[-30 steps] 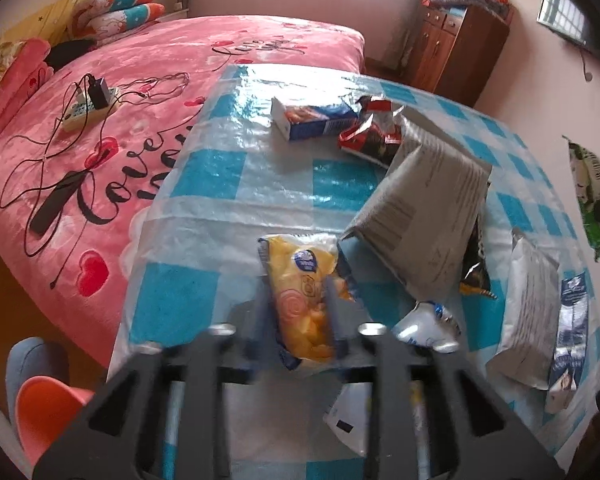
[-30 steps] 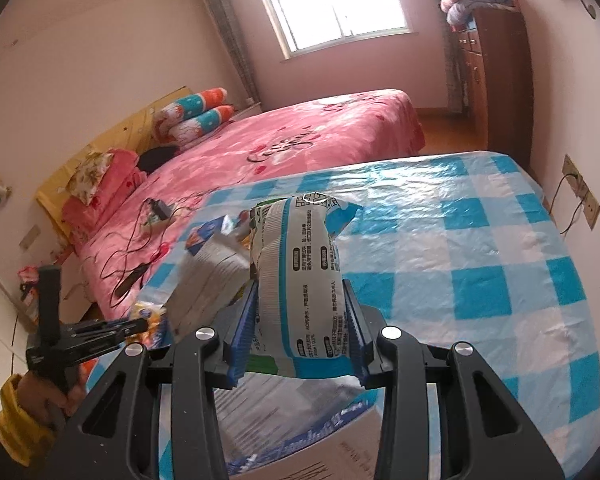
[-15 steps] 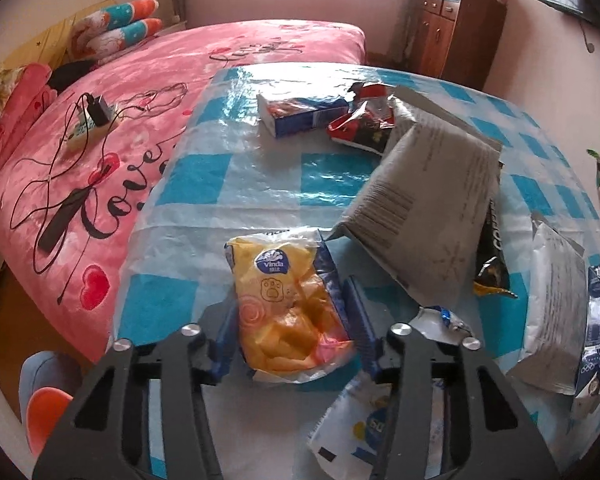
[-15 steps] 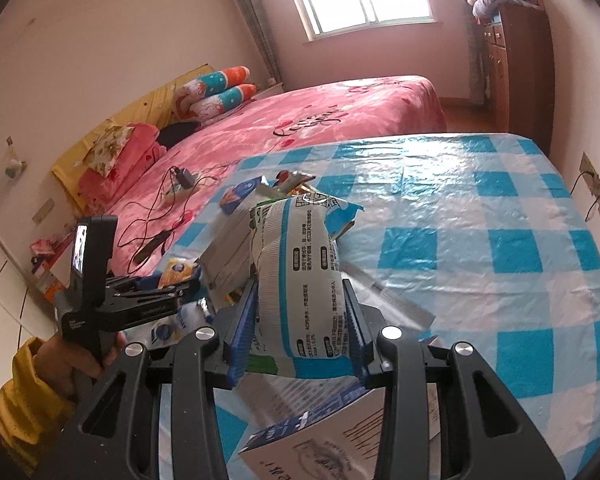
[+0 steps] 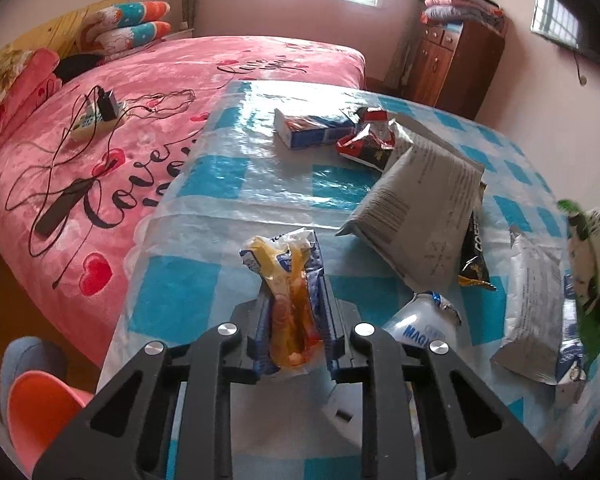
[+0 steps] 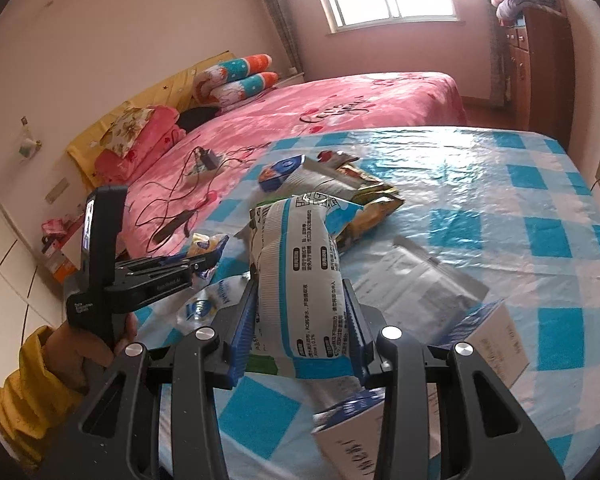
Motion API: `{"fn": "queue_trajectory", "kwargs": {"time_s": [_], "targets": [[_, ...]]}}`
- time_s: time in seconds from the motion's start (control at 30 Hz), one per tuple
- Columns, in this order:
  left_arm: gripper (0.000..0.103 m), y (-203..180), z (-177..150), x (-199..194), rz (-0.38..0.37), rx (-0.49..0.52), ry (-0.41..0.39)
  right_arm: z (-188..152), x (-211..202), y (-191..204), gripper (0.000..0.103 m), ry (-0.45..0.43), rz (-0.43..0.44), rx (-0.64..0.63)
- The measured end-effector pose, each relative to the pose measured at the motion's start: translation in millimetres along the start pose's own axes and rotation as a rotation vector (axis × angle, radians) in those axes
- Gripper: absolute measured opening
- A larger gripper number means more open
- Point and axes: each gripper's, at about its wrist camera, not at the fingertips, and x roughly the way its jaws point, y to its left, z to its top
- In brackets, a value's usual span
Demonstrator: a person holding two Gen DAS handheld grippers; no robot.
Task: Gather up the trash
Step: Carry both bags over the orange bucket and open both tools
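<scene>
Jaws just closed: left gripper (image 5: 294, 320) pinching yellow wrapper (image 5: 290, 280).

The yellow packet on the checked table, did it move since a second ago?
Yes. The yellow packet lay flat beside the grey mailer bag; now the left gripper, whose jaws have just closed, squeezes it into a narrow upright fold, crumpled away from that bag.

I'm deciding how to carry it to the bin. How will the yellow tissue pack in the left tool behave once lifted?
The yellow tissue pack has buckled into a narrow fold between the left tool pads, which have just closed, so it is probably soft and floppy. Its free top end droops sideways and may flap. The glossy film looks slippery, though the pack seems light.
</scene>
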Motion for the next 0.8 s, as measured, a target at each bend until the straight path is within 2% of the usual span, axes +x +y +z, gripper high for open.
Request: {"fn": "queue_trajectory", "kwargs": {"time_s": [0.43, 0.8], "targets": [[0.023, 42, -22, -51, -0.012, -0.083, -0.072, -11, 22, 42, 0.041, 0.068, 0.079, -0.044], [0.023, 95, -55, -90, 0.049, -0.175, -0.102, -15, 52, 109, 0.041, 0.158, 0.207, -0.121]]}}
